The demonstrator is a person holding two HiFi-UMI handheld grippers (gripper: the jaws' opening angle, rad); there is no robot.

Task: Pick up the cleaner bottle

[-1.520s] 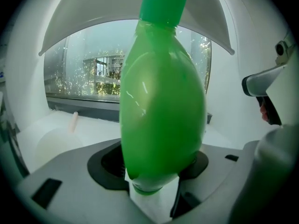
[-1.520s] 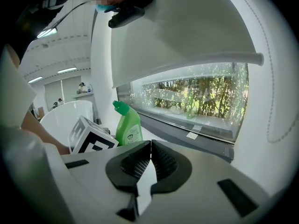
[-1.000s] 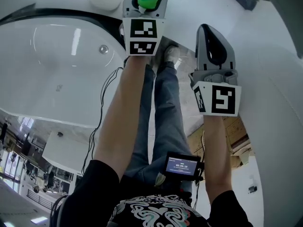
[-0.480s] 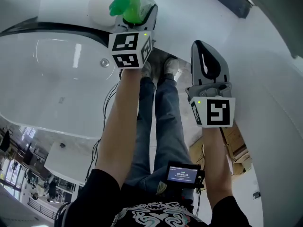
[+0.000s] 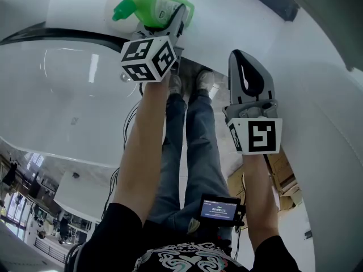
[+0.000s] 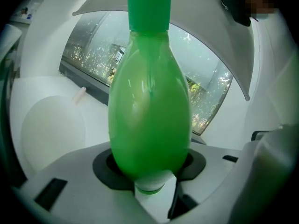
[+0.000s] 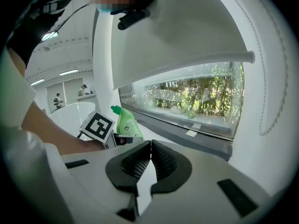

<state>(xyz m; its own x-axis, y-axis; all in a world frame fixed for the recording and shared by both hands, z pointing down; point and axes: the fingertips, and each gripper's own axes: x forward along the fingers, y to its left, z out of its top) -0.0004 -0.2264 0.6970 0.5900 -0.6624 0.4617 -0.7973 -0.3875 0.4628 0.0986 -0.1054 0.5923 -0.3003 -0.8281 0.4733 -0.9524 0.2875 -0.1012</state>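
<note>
The green cleaner bottle [image 5: 153, 7] lies tilted in the head view, its capped neck pointing left. My left gripper [image 5: 169, 20] is shut on its body, and its jaws have just been closing a little further on it. In the left gripper view the bottle [image 6: 149, 111] fills the middle and rises from between the dark pads of the left gripper [image 6: 152, 174]. My right gripper [image 5: 245, 58] hangs to the right, apart from the bottle. Its jaws are shut with nothing between them, as the right gripper view shows [image 7: 149, 146]. That view also shows the bottle [image 7: 127, 122] off to the left.
A big white bathtub [image 5: 68, 95] curves along the left, with a dark rim behind it. A white rounded object [image 5: 116, 7] sits behind the bottle. The person's legs and shoes [image 5: 198, 78] are below the grippers. A wide window and dark sill [image 7: 187, 129] lie ahead.
My left gripper has rolled, and the bottle in it has tipped over so its cap now points left. The right gripper has stayed where it was.
</note>
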